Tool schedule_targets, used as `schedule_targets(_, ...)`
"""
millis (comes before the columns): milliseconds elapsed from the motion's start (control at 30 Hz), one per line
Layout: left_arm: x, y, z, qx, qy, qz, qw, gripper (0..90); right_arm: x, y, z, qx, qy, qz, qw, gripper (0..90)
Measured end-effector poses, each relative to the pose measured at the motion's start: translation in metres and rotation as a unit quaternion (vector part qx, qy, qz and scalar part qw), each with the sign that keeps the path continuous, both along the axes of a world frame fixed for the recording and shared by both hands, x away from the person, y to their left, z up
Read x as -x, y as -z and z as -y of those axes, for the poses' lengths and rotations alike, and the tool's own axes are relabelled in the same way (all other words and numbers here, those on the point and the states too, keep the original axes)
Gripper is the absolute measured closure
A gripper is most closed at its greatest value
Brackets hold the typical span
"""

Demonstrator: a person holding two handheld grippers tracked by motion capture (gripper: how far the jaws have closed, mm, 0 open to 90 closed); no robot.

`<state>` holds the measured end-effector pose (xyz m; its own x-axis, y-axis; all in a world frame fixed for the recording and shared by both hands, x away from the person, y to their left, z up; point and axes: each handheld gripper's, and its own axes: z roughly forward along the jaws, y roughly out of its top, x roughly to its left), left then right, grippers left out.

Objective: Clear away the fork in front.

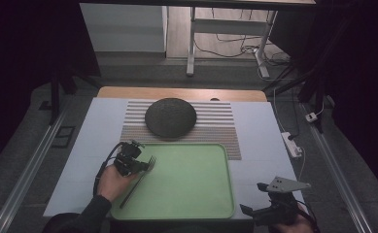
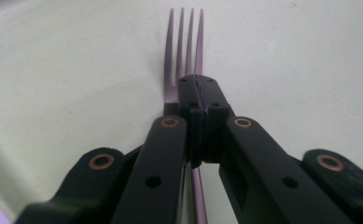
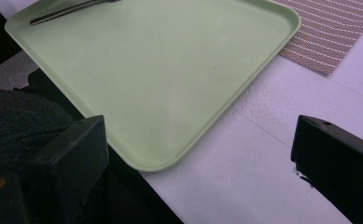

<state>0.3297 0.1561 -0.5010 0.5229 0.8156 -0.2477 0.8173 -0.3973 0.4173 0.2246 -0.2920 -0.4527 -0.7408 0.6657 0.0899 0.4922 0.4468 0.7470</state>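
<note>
Evidently the left gripper (image 2: 197, 95) has its jaws pressed together on a fork (image 2: 184, 42) at the neck, just behind the tines; in the left gripper view the four tines run straight out beyond the fingertips and the handle passes back beneath the jaws. Gripping at the neck, near the head, would keep the tines steady, which I judge to be the reason for this hold. From the high view, the fork (image 1: 138, 179) lies over the left part of a green tray (image 1: 196, 187), handle trailing back toward the person's hand (image 1: 112, 182). Whether the tines rest on the tray floor or sit slightly clear of it cannot be told.

The right gripper (image 1: 266, 204) is held off the near right corner of the tray, jaws spread wide with nothing between them; white table surface (image 3: 263, 154) lies between its fingers. It appears parked, out of the working area.

Beyond the tray, a dark round plate (image 1: 170, 116) sits on a striped mat (image 1: 215, 128), well apart from both grippers.
</note>
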Motion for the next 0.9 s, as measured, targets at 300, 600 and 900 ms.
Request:
schedule_targets(300,0.006,0.002,0.015,0.015,0.051,0.005,0.9985,88.6,-0.001,0.0,-0.001,0.001,-0.003,-0.003,1.0,4.3)
schedule_targets(600,0.003,0.013,0.021,-0.015,0.046,0.004,0.9988,88.6,0.0,0.0,0.0,-0.001,-0.006,-0.006,1.0,4.4)
schedule_targets(900,-0.003,0.013,0.002,-0.019,0.012,-0.005,0.9997,88.6,-0.001,0.001,0.0,0.0,-0.006,-0.009,0.9999,4.6)
